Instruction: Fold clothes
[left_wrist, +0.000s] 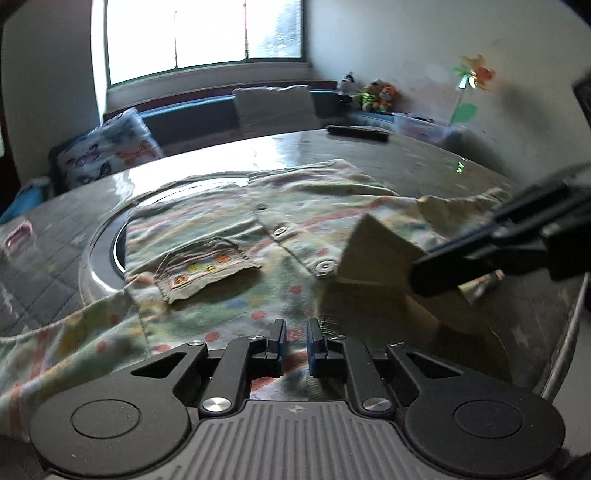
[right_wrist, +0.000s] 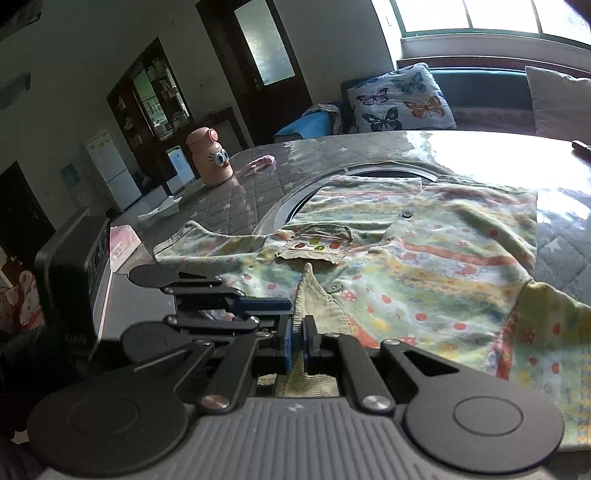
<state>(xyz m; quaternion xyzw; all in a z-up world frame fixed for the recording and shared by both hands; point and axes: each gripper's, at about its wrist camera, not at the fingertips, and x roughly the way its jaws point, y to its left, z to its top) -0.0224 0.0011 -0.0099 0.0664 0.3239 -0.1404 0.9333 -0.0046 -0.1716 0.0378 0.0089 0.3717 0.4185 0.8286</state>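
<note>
A small green patterned shirt (left_wrist: 236, 236) with snap buttons and a chest pocket (left_wrist: 207, 269) lies spread on the table. My left gripper (left_wrist: 296, 334) hovers just over its lower front, jaws a little apart and empty. My right gripper (right_wrist: 297, 332) is shut on the shirt's ribbed hem (right_wrist: 314, 295) and holds that corner lifted and folded over. In the left wrist view the right gripper (left_wrist: 436, 273) comes in from the right with the pale inside of the fabric (left_wrist: 373, 251) raised. In the right wrist view the left gripper (right_wrist: 266, 306) sits close at left.
The table has a quilted grey cover (right_wrist: 236, 199) and a round metal-rimmed inset (right_wrist: 291, 206) under the shirt. A pink bottle (right_wrist: 210, 157) and a tissue box (right_wrist: 123, 243) stand at left. A dark remote (left_wrist: 358, 133) lies at the far edge. A sofa with cushions is behind.
</note>
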